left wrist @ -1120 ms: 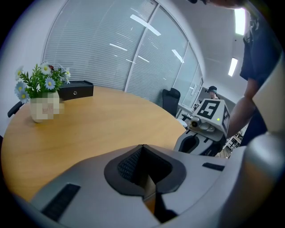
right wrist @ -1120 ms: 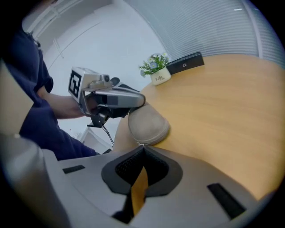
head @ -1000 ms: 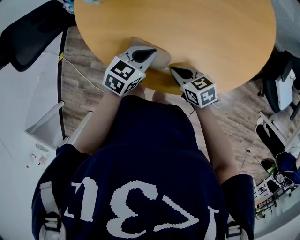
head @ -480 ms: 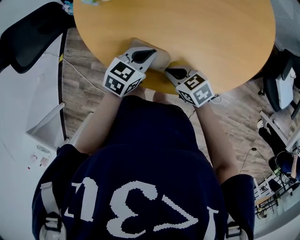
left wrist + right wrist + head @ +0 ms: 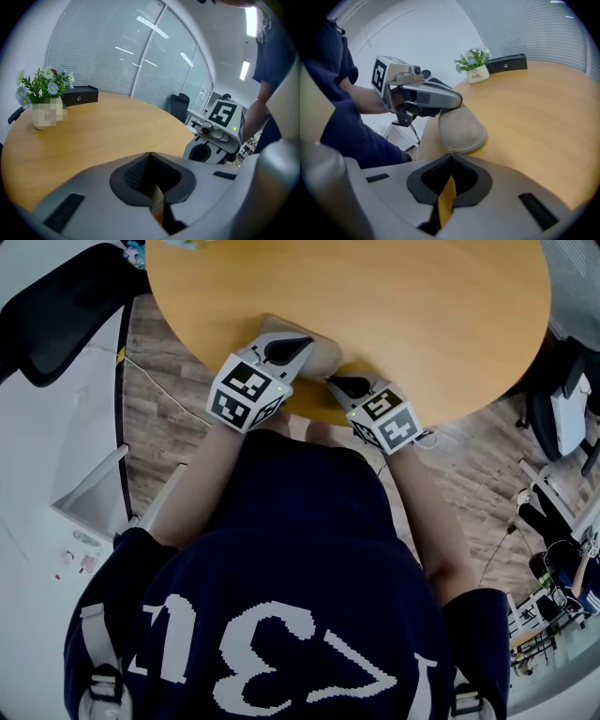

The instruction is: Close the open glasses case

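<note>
A beige glasses case (image 5: 323,356) (image 5: 461,129) lies near the front edge of the round wooden table (image 5: 422,306), and its lid looks down. My left gripper (image 5: 305,341) (image 5: 457,99) rests on top of the case, pointing down onto its lid, with its jaws together. In the left gripper view the left gripper (image 5: 150,153) shows its tips meeting, and the case is hidden below them. My right gripper (image 5: 330,381) (image 5: 450,153) is shut, its tips against the case's near rim. I cannot tell whether anything thin is pinched there.
A small pot of flowers (image 5: 47,108) (image 5: 477,72) and a flat black box (image 5: 79,96) (image 5: 506,63) stand at the table's far side. The table's front edge runs right under both grippers. Office chairs (image 5: 56,306) stand on the floor around the table.
My right gripper has shifted left towards the case and rolled a little. The left gripper and the case have stayed where they were.
</note>
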